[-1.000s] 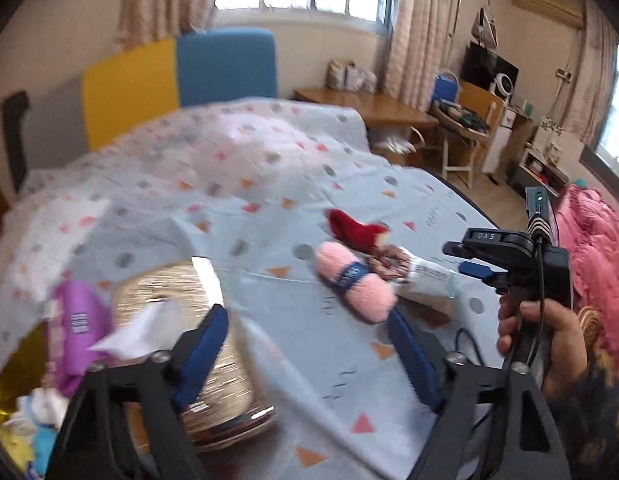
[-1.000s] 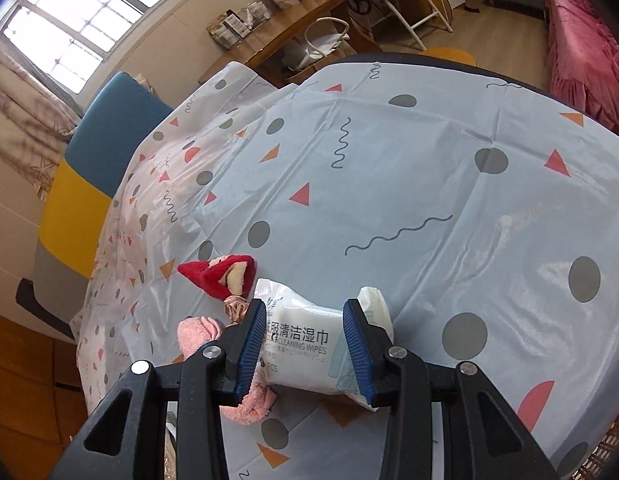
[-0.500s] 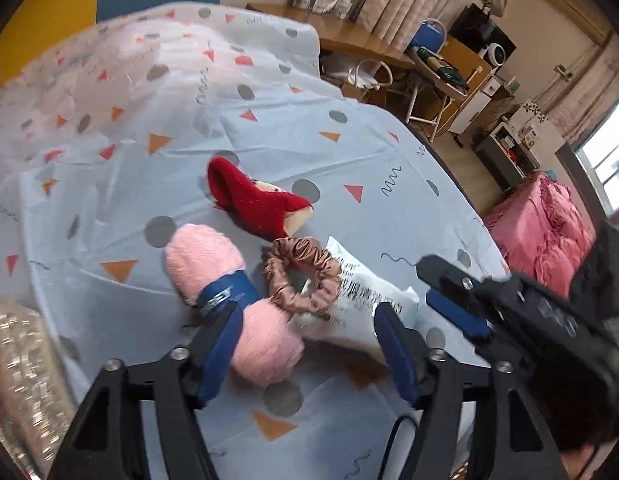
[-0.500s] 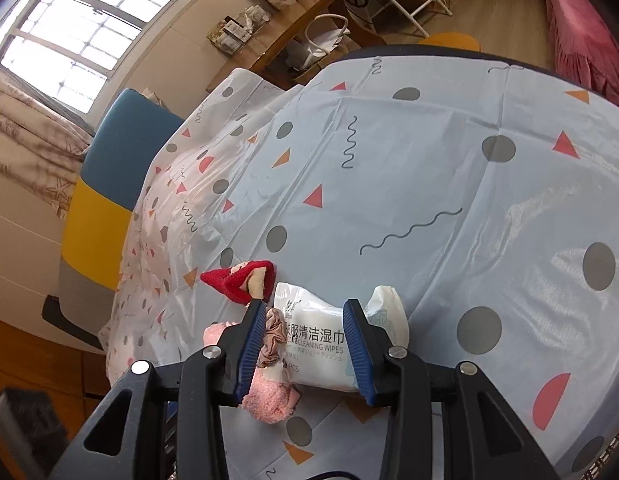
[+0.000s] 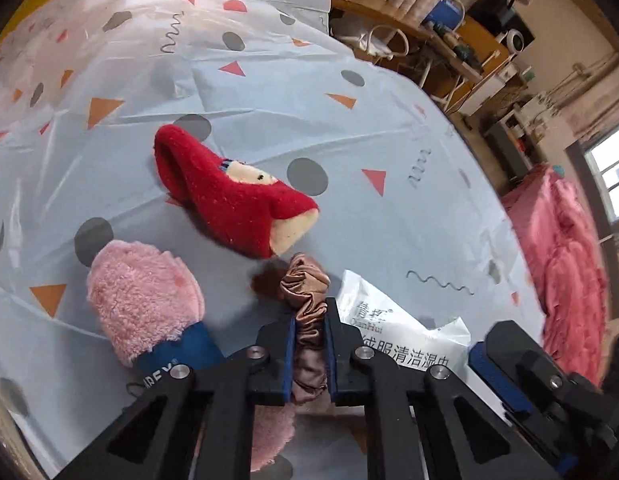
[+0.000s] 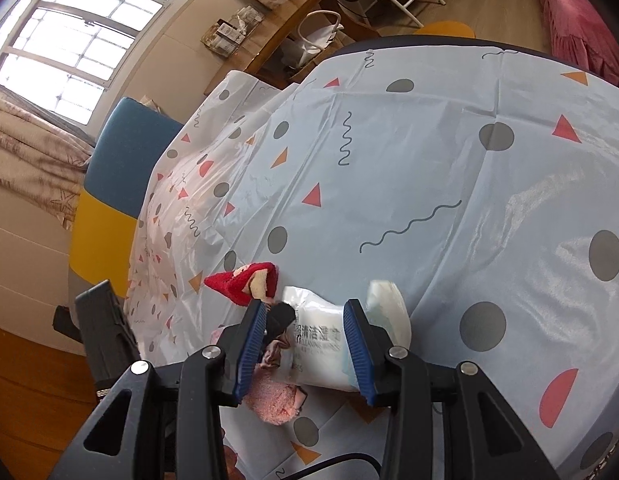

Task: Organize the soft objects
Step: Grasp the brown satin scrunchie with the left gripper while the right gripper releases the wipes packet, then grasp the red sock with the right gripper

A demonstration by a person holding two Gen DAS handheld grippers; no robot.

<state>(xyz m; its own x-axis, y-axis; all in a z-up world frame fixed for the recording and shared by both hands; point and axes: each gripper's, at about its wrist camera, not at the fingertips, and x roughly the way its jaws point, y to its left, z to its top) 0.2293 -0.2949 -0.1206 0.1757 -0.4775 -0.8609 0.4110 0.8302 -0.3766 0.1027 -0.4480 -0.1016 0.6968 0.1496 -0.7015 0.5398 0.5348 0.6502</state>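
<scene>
The left gripper (image 5: pixel 310 354), jaws just closed, is pinching a ruffled, shiny brown scrunchie (image 5: pixel 305 300); the right gripper (image 6: pixel 305 350) is clamping the white wipes pack (image 6: pixel 321 344) beside it.

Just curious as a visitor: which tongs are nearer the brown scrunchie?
Left. The left tongs have just closed on the scrunchie; the right tongs sit beside it, around the wipes pack.

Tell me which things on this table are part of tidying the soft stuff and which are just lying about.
Job: scrunchie, pinched in left tongs; pink towel; red plush toy; wipes pack, between right tongs.
Lying about: tablecloth; chair; pink bedding.
</scene>
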